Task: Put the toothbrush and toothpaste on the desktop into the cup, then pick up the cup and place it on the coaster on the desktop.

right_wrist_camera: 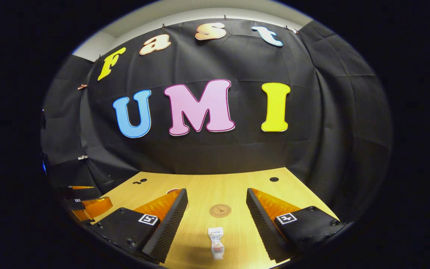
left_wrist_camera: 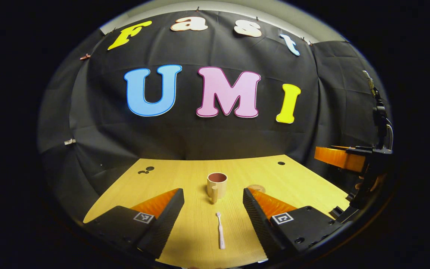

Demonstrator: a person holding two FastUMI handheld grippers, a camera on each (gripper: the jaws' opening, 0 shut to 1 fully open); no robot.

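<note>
A tan cup (left_wrist_camera: 217,185) with a dark red inside stands upright mid-desk, its handle toward me. A white toothbrush (left_wrist_camera: 220,230) lies in front of it, between the fingers of my open left gripper (left_wrist_camera: 212,194), which hovers above the desk. The round brown coaster (left_wrist_camera: 256,188) lies right of the cup; in the right gripper view the coaster (right_wrist_camera: 220,210) sits ahead of a small white toothpaste tube (right_wrist_camera: 216,243). My right gripper (right_wrist_camera: 217,195) is open above the tube, nothing held. The cup's rim (right_wrist_camera: 173,191) peeks behind its left finger.
The yellow wooden desk (left_wrist_camera: 185,175) has round holes (left_wrist_camera: 281,163) near its far edge and ends at the black cloth wall. The other gripper (left_wrist_camera: 353,158) with a hand shows at the right edge of the left gripper view, and orange fingers (right_wrist_camera: 88,207) at the left edge of the right gripper view.
</note>
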